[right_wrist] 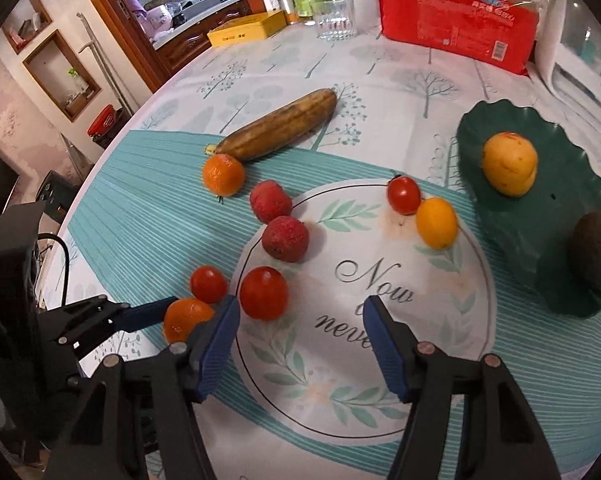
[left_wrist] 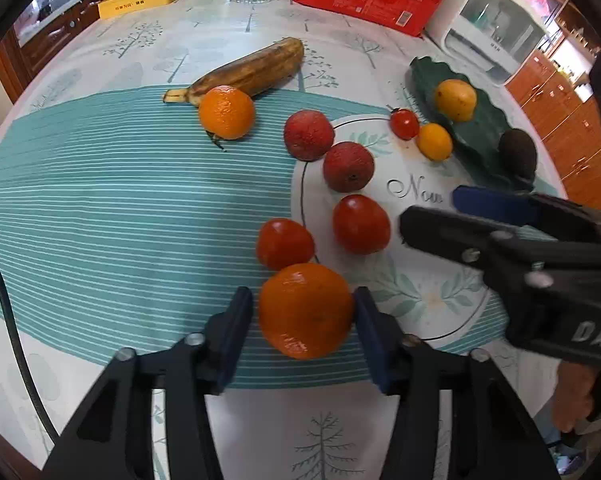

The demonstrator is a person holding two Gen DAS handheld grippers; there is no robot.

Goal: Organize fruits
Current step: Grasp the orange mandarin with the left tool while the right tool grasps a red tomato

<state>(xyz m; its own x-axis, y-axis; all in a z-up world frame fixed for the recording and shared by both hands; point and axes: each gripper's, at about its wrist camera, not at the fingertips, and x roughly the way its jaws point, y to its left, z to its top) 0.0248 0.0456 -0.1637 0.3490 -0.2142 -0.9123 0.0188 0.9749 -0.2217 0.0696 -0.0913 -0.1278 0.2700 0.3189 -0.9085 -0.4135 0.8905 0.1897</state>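
Left gripper [left_wrist: 303,312] straddles the near orange [left_wrist: 306,310] on the teal mat [left_wrist: 100,200]. Right pad touches its skin; left pad looks a hair off, hard to tell through the fisheye. Calling it clamped. Orange is round, no real long axis, with a tomato [left_wrist: 285,243] just behind it. Right gripper [right_wrist: 300,320] jaws apart, nothing between them, over the mat's printed circle. Banana [left_wrist: 244,72] lies diagonal, stem toward the far orange [left_wrist: 226,112]. Green plate [right_wrist: 540,240] holds two fruits.
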